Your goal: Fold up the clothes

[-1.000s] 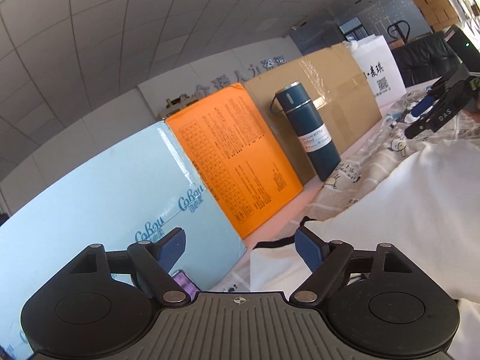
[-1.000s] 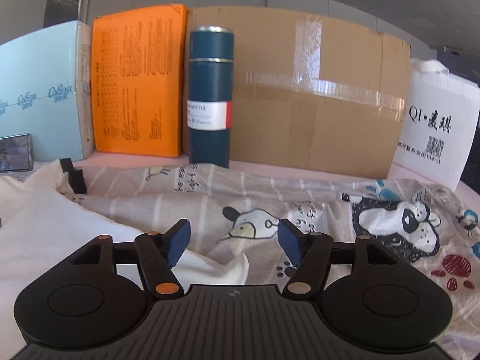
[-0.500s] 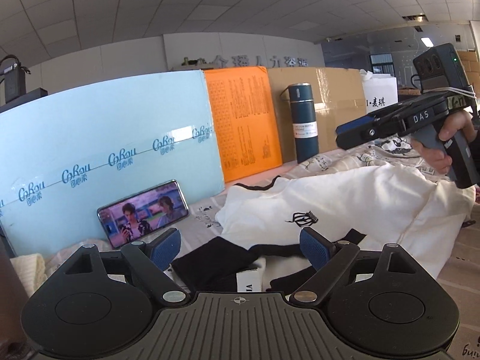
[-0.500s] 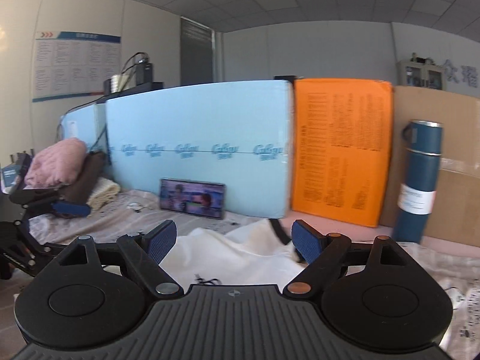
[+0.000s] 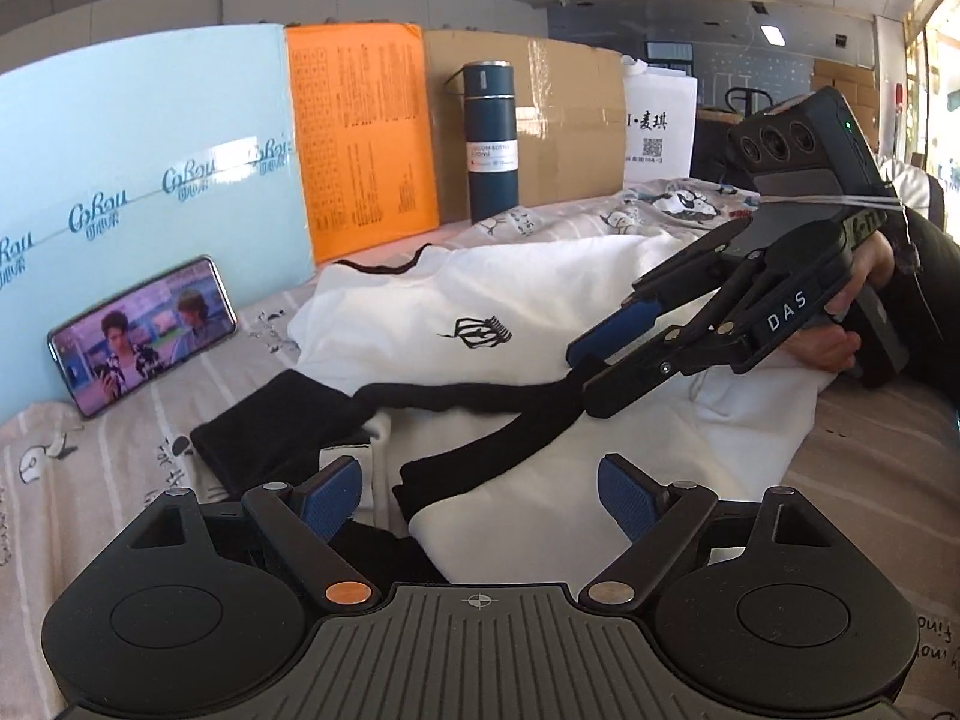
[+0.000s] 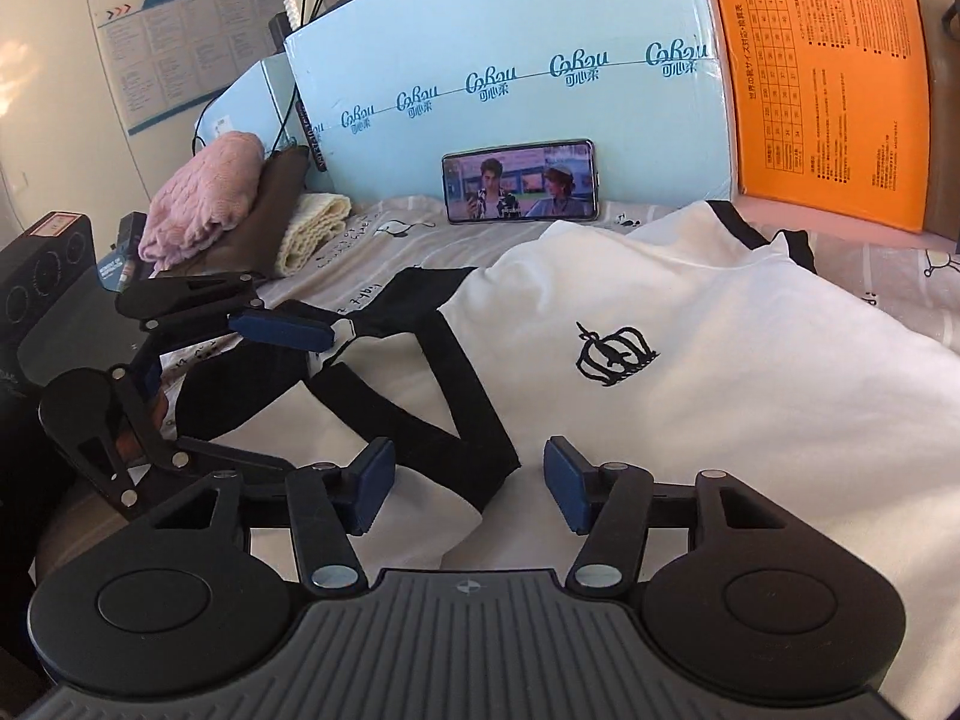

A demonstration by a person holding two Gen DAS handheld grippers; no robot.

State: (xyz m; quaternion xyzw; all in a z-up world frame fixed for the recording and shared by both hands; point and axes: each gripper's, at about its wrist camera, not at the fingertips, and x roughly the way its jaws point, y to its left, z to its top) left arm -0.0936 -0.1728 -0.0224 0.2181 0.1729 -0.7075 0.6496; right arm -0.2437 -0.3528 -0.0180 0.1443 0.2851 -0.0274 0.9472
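A white T-shirt [image 5: 480, 300] with black trim and a small black crown print lies partly folded on the patterned sheet; it also shows in the right wrist view [image 6: 690, 372]. Its black-edged sleeve [image 5: 480, 444] lies across the front. My left gripper [image 5: 480, 501] is open and empty, just above the shirt's near edge. My right gripper [image 6: 468, 495] is open and empty, hovering over the black sleeve band [image 6: 456, 408]. Each gripper shows in the other's view: the right one [image 5: 606, 360] low over the shirt, the left one [image 6: 240, 384] at the shirt's left edge.
A phone [image 5: 144, 333] playing video leans on a light-blue box [image 5: 150, 138]. An orange box [image 5: 360, 132], a dark-blue flask [image 5: 492, 141], a cardboard box [image 5: 570, 120] and a white bag [image 5: 657, 126] line the back. Folded knitwear [image 6: 204, 198] is stacked at the left.
Both grippers have swung down and back towards the near edge of the shirt, from facing the back boxes to looking over the shirt. Both stay open and empty.
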